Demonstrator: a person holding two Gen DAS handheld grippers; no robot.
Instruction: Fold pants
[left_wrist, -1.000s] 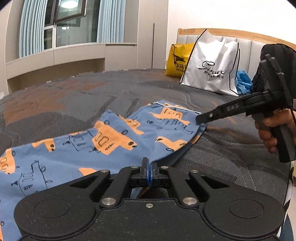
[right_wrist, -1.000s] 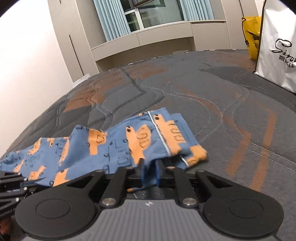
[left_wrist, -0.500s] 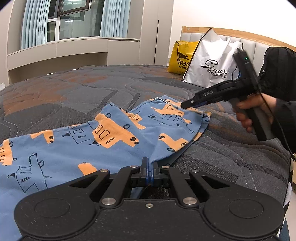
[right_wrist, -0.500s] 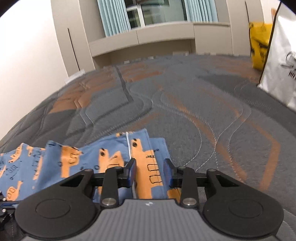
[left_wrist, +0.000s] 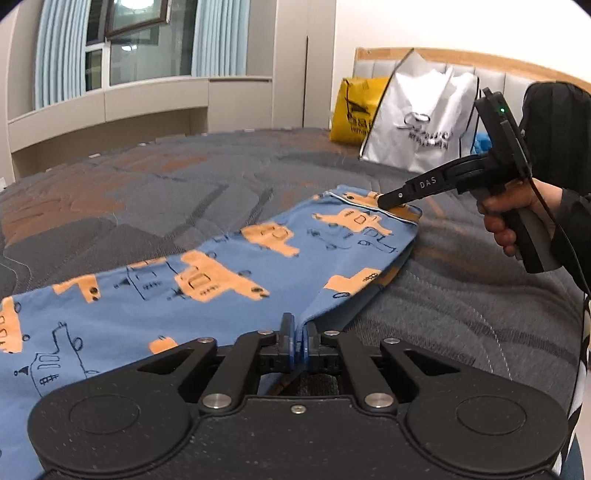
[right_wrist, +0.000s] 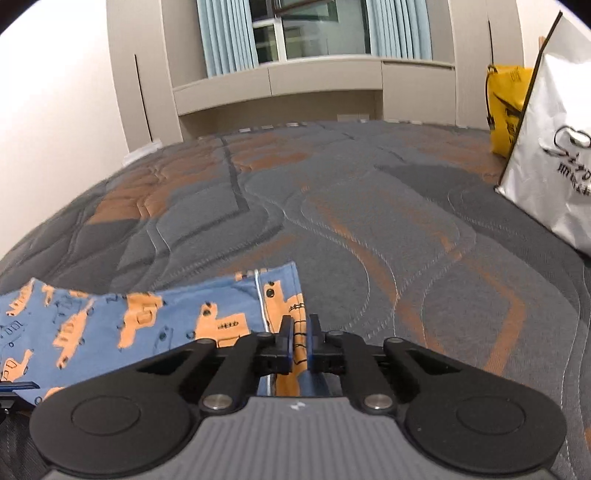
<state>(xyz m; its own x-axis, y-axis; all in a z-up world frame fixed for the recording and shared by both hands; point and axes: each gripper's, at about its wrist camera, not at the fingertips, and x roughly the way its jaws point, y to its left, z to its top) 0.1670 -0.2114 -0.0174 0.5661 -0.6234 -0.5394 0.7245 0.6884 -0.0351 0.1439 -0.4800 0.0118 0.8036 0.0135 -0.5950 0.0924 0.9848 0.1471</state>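
Observation:
Blue pants (left_wrist: 221, 273) with orange vehicle prints lie flat on the quilted bed, also seen in the right wrist view (right_wrist: 147, 321). My left gripper (left_wrist: 298, 332) is shut on a pinched fold of the pants at their near edge. My right gripper (right_wrist: 300, 332) is nearly closed on the waistband edge, with cloth between the blue pads. In the left wrist view its tip (left_wrist: 388, 201) rests on the far waistband corner, held by a hand.
A grey and orange quilted bedspread (right_wrist: 369, 206) covers the bed. A white shopping bag (left_wrist: 417, 122) and a yellow bag (left_wrist: 351, 110) stand by the headboard. Cabinets and a window lie beyond the bed's far side.
My right gripper let go of the cloth, opened, moved to the waistband corner and closed there. My left gripper stayed shut on the pants.

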